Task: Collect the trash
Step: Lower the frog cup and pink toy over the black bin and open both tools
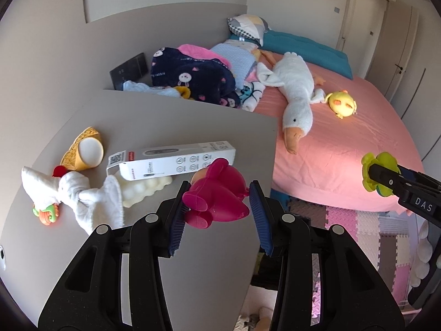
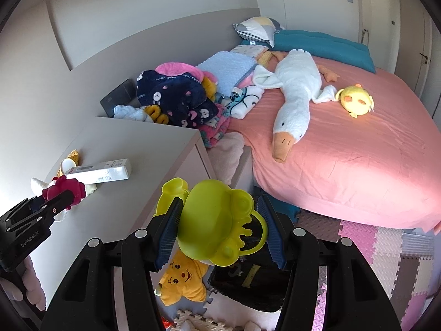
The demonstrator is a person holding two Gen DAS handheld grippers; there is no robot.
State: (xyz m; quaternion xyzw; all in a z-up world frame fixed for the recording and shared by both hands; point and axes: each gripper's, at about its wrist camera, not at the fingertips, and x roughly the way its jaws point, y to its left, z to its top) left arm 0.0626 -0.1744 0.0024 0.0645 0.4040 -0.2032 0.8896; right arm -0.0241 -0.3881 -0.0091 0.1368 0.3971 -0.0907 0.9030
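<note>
Magenta toy (image 1: 217, 193): glossy smooth moulded plastic. Green toy (image 2: 217, 223): same finish, slightly translucent at the edges. Left gripper (image 1: 217, 209) and right gripper (image 2: 220, 226): matt black plastic bodies, 2 ribbed blue pads (image 1: 177, 218) on each, small bright metal pins at the joints. Box (image 1: 176, 162): smooth printed card, low sheen. Table (image 1: 193, 127): matt smooth beige laminate. Towel (image 1: 82, 201): rough white terry cloth. Goose (image 1: 295, 93): soft white plush. Sheet (image 2: 344, 151): matt pink cloth, lightly creased. Floor mat (image 2: 386, 248): matt foam tiles.
</note>
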